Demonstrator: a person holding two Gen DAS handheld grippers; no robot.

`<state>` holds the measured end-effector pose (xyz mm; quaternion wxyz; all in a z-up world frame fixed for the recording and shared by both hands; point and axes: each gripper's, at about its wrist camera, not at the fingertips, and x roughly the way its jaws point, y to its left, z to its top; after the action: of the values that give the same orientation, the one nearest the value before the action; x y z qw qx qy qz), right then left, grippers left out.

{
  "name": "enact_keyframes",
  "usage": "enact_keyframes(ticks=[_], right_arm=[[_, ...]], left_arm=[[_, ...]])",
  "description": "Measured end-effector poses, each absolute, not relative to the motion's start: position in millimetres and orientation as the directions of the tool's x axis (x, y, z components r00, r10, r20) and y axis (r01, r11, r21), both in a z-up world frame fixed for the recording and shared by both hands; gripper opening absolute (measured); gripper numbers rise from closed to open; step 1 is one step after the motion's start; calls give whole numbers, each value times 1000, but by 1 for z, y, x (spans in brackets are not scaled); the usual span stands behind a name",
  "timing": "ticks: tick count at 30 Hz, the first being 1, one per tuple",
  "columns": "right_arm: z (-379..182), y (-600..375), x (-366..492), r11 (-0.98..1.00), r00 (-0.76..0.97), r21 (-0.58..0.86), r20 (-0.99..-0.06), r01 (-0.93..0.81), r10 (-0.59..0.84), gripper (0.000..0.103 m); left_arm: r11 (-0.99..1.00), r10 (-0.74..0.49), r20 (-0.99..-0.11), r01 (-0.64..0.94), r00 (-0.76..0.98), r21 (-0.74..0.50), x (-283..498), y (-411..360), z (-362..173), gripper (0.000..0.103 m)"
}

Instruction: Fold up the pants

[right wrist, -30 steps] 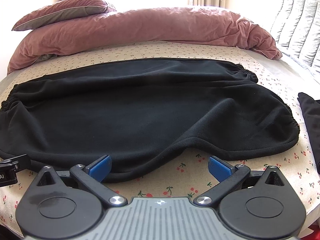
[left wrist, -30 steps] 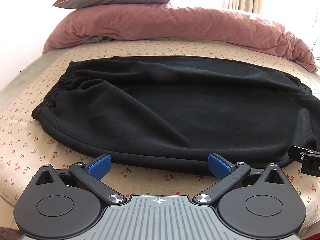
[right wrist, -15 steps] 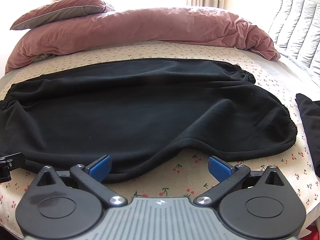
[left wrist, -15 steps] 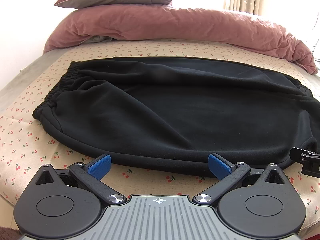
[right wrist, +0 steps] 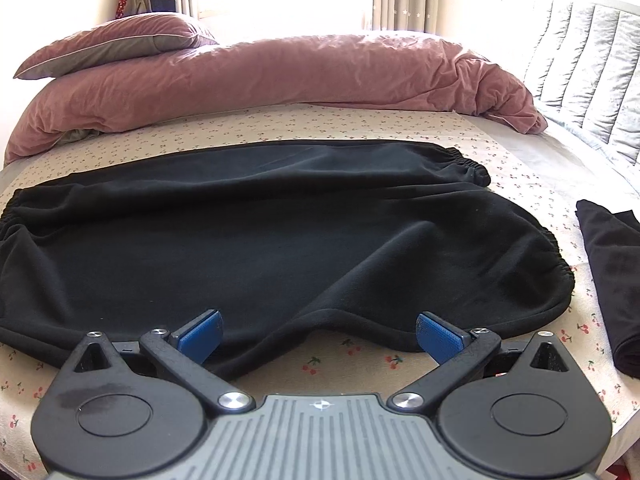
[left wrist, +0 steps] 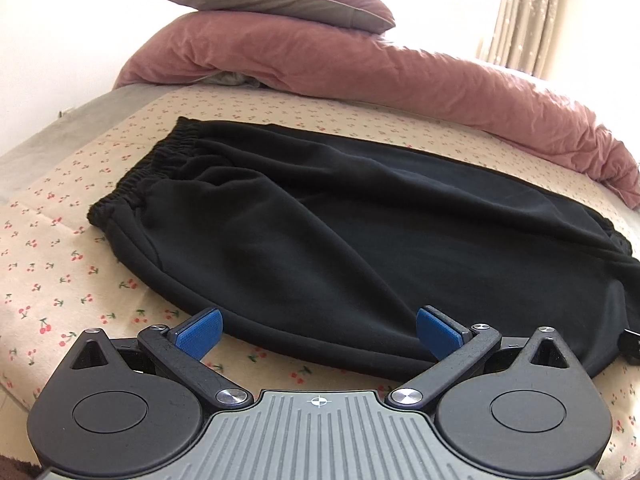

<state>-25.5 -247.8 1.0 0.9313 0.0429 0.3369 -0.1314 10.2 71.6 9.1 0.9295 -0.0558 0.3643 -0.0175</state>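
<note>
Since a second ago I have drawn both units back a little from the bed: in the left view the pants (left wrist: 360, 240) now sit further off, and the tip of the other unit has nearly slipped out at the right edge.

Left hand-held gripper (left wrist: 318, 330): jaws spread wide, holding nothing, blue pads just short of the near hem. Right hand-held gripper (right wrist: 318, 332): likewise spread and empty, pads at the near edge of the cloth.

Location: the pants lie ahead of both units, flat on the cherry-print bed sheet (left wrist: 60, 272), lengthwise across my view. The waistband is ahead-left of the left unit; the elastic cuffs are ahead-right of the right unit.

Progress, in my judgement: one leg appears laid over the other, so the lengthwise fold is done. The crosswise folds, cuffs toward waistband, remain.

Condition: black, thick fleece, soft creases, near edge wavy and lifted in one spot. A folded dark garment (right wrist: 612, 280) lies to the right of the right unit.
</note>
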Motion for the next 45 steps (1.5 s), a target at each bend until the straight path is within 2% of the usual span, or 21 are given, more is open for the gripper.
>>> enact_keyframes(ticks=[5, 7, 13, 20, 23, 25, 29, 31, 33, 34, 35, 36, 37, 38, 42, 45], right_arm=[[4, -284, -18, 952, 691, 43, -698, 303, -188, 103], [4, -297, -15, 945, 670, 55, -718, 322, -187, 103], [5, -323, -19, 923, 657, 70, -722, 379, -216, 102], [-20, -361, -38, 796, 678, 333, -724, 506, -128, 101], [-24, -378, -45, 723, 692, 412, -711, 555, -125, 99], [-27, -390, -53, 662, 693, 450, -706, 599, -147, 97], [-37, -415, -63, 540, 727, 562, -671, 627, -145, 86], [-40, -422, -64, 503, 738, 590, -656, 631, -157, 81], [-42, -428, -61, 480, 744, 601, -643, 639, -184, 76], [-43, -430, -59, 473, 740, 597, -641, 648, -204, 69], [-43, -431, -57, 473, 733, 586, -642, 658, -225, 58], [-42, -432, -55, 484, 724, 565, -644, 669, -248, 49], [-40, -431, -52, 499, 712, 540, -652, 678, -261, 19], [-37, -432, -52, 513, 706, 523, -654, 681, -272, 7], [-6, -426, -65, 587, 683, 410, -625, 698, -376, 6], [3, -427, -77, 621, 681, 387, -647, 681, -343, 5]], left_arm=[[991, 3, -697, -94, 717, -93, 28, 128, 11, 103], [981, 18, -714, -151, 699, -123, 38, 156, 8, 103], [924, -82, -740, -227, 668, -307, 64, 219, -9, 103], [857, -182, -654, -208, 734, -471, 61, 249, -37, 100], [828, -209, -619, -200, 757, -524, 63, 255, -40, 91], [803, -236, -598, -193, 766, -564, 66, 257, -42, 78], [744, -298, -568, -186, 767, -642, 73, 258, -47, 62], [734, -315, -563, -180, 764, -655, 75, 255, -50, 47], [723, -319, -564, -188, 762, -664, 78, 254, -53, 39], [718, -319, -564, -194, 762, -668, 79, 254, -54, 29], [713, -318, -566, -202, 761, -671, 81, 254, -55, 23], [715, -310, -575, -213, 757, -666, 81, 254, -57, 10], [721, -295, -585, -226, 755, -655, 82, 254, -56, 4], [732, -283, -588, -226, 758, -643, 81, 254, -54, 4], [784, -206, -567, -212, 797, -584, 66, 263, -27, 3], [812, -184, -582, -211, 792, -544, 54, 275, -12, 3]])
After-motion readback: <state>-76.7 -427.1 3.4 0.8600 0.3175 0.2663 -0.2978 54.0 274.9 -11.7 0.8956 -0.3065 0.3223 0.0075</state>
